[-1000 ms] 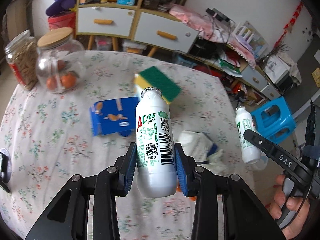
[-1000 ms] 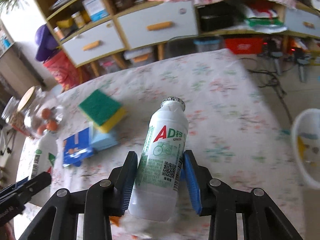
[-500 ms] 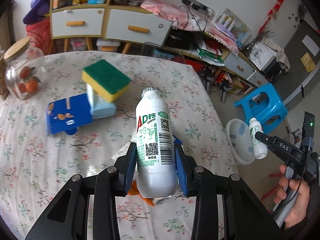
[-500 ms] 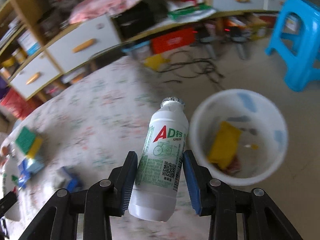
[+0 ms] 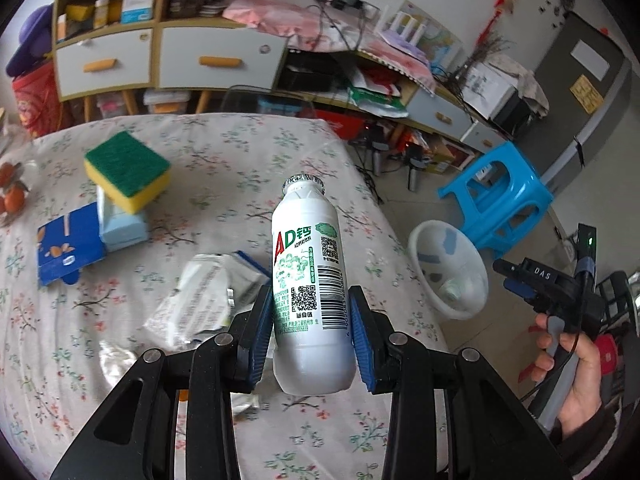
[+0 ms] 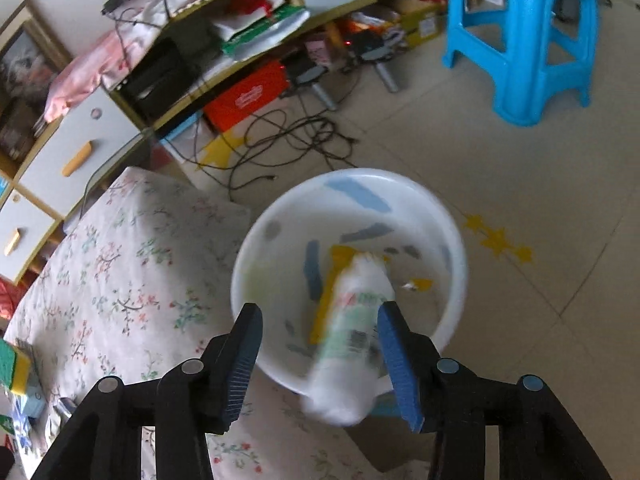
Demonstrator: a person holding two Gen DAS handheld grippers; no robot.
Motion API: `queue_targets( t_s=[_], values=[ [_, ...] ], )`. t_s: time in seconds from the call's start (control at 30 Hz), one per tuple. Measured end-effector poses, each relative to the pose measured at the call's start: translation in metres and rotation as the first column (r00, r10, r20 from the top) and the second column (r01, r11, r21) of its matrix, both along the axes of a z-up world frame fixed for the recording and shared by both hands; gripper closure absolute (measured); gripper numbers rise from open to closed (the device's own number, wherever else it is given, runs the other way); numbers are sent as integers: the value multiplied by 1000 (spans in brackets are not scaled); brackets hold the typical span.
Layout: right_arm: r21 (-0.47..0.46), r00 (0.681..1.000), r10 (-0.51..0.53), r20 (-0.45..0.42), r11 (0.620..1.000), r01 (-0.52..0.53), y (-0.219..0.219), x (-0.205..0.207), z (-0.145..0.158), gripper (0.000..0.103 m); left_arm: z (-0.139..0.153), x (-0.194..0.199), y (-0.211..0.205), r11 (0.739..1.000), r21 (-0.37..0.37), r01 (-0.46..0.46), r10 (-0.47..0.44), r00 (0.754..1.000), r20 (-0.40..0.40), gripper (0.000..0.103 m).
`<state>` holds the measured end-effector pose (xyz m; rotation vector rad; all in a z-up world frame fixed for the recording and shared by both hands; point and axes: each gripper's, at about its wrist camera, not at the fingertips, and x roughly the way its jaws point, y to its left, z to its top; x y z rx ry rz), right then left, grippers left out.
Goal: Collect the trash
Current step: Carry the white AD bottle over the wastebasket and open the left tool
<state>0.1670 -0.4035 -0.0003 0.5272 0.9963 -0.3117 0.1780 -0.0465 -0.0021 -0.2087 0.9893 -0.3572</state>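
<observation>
My left gripper (image 5: 310,296) is shut on a white AD-label bottle (image 5: 306,248), held upright over the flowered table (image 5: 240,148) near its right edge. My right gripper (image 6: 319,312) hangs above a white bin (image 6: 452,240) on the floor, and its jaws are opening. A second white bottle (image 6: 352,328), blurred, is dropping between them into the bin, clear of the left pad. In the left wrist view the right gripper (image 5: 516,276) is held by a hand beside the bin (image 5: 424,240). A crumpled wrapper (image 5: 200,292) lies on the table.
A green-and-yellow sponge (image 5: 126,170) sits on a pale box, with a blue carton (image 5: 68,248) beside it. A blue stool (image 6: 520,40) stands past the bin. Cables (image 6: 288,136) lie on the floor, and cluttered drawers line the wall.
My right gripper swung from over the table to above the bin; its jaws parted and the bottle is falling out. My left gripper carried its bottle toward the table's right edge.
</observation>
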Motion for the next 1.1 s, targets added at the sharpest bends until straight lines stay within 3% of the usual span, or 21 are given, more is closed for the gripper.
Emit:
queue_targets(
  t_s=[0.2,0.4,0.87,1.1],
  values=[
    [2,1000,-13,-24,1000,13,-16,-17,11,45,-7,-4,-34,997,20,71,-71,997,-8,64],
    [-68,999,6,-37,998,-8,-26,-36,23,38,-19,1,-83,988,41,148,-146,989,-35,64],
    [-95,995,7,-99,995,-16,-66,-68,13,33,-56,30,-219,945,94,314,-308,949,-73,64],
    [-95,994,-11,-109,995,0,-82,-80,11,33,-63,42,-250,933,116,339,-334,940,-62,64]
  ],
)
